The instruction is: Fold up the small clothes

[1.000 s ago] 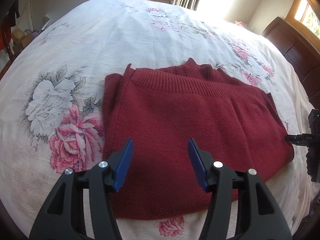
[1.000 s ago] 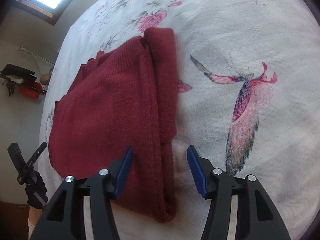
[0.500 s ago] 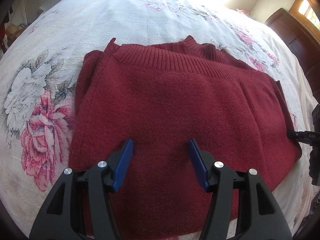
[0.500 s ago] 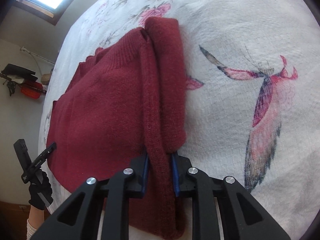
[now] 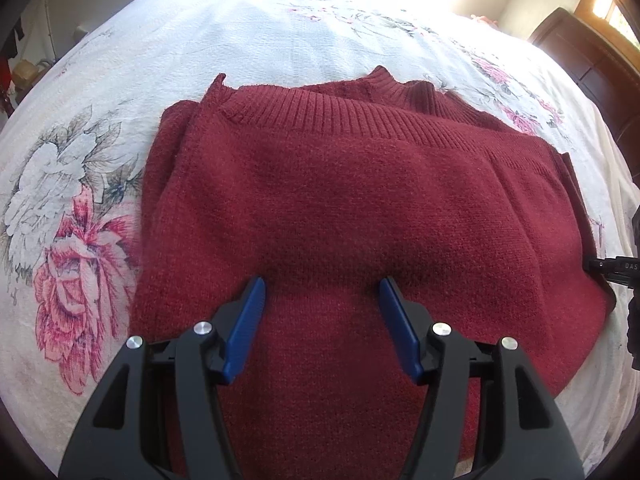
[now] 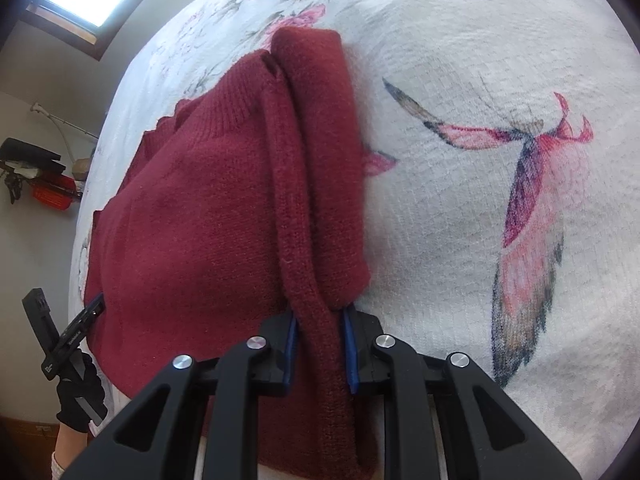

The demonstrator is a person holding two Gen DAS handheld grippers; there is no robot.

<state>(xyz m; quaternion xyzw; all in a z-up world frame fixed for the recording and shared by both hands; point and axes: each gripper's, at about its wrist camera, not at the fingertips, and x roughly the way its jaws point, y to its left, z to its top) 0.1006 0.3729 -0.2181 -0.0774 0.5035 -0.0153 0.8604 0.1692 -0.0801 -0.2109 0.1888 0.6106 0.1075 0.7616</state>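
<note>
Sweater [image 5: 360,216]: dark red knit, folded into a rough rectangle, lying flat on the floral bedspread [image 5: 280,32], ribbed band along the far edge and the collar poking out behind it. Left gripper [image 5: 322,320] hangs over the near middle of the fabric, blue pads spread wide, nothing between them; can't tell if the tips touch the knit. Right gripper [image 6: 319,344] is pressed together on a thick folded ridge at the sweater [image 6: 192,220] edge, blue pads pinching the roll from both sides, the roll running away from the camera toward the far end. In the right wrist view a gloved hand [image 6: 80,396] shows at the near left, holding the other tool against the sweater's left edge. Bedspread [image 6: 480,60] right of the sweater carries a printed pink bird [image 6: 528,208]. Large pink rose print [image 5: 76,280] sits left of the sweater in the left wrist view. No containers visible.
</note>
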